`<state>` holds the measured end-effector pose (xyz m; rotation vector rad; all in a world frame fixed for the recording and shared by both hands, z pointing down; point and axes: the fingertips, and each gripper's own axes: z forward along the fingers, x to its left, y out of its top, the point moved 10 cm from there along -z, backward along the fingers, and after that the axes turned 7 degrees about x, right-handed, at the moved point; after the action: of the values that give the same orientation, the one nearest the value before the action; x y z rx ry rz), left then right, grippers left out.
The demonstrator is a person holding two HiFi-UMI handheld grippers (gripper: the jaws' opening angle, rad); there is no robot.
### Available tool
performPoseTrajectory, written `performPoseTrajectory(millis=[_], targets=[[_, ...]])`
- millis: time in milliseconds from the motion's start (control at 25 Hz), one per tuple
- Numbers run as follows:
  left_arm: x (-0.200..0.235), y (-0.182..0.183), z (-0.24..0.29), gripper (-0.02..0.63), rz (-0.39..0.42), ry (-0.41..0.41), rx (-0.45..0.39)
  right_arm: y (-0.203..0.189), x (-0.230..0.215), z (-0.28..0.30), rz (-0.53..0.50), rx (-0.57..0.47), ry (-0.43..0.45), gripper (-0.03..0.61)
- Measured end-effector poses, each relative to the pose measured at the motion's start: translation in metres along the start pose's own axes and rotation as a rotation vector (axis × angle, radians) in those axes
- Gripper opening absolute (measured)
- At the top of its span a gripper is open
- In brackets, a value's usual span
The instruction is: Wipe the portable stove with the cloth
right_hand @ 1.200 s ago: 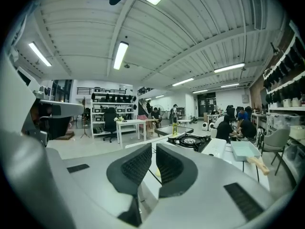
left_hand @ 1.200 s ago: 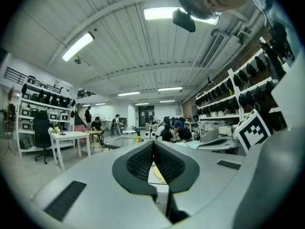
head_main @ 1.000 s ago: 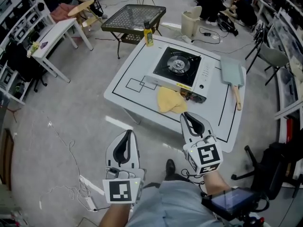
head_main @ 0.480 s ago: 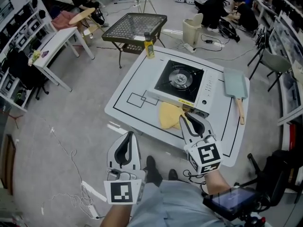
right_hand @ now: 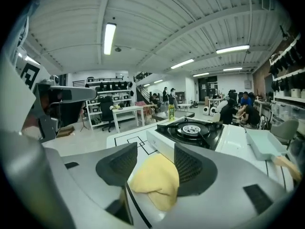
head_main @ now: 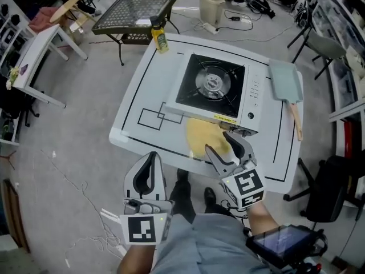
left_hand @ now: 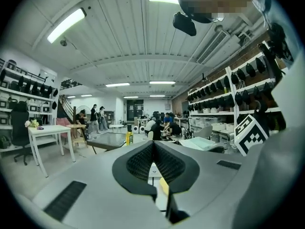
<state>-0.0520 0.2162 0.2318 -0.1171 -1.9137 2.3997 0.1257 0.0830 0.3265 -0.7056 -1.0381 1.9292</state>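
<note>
Right gripper view: the right gripper's point(right_hand: 155, 163) jaws are opening, and the yellow cloth point(right_hand: 153, 182) lies between them, not yet pressed by either pad. The cloth sits crumpled on the bench point(head_main: 132, 135), against the front edge of the stove point(head_main: 214, 87). The left gripper point(head_main: 151, 157) is clenched on nothing and hangs off the bench's near edge.

Likely risks:
- If the jaws close high, they may catch only 1 fold, and the cloth could slip free once dragged.
- If they close low, the pads would scrape the bench.
- Nothing steadies the stove, so a firm wipe could slide it across the smooth top.

The bench is glossy white with black outlines. A yellow bottle point(head_main: 159, 39) stands at its far left corner, and a pale paddle point(head_main: 287, 80) lies at the right. Around it are a grey floor, a mesh table point(head_main: 134, 9), shelving and seated people.
</note>
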Motion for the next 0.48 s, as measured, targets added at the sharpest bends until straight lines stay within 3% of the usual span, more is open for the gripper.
performPoseTrajectory(millis=[200, 480], targets=[[0.027, -0.030, 0.039, 0.018, -0.029, -0.060, 0.119, -0.024, -0.007, 0.045, 0.023, 0.137, -0.017, 0.253], [0.061, -0.059, 0.084, 0.017, -0.042, -0.113, 0.155, -0.056, -0.013, 0.097, 0.037, 0.325, -0.027, 0.281]])
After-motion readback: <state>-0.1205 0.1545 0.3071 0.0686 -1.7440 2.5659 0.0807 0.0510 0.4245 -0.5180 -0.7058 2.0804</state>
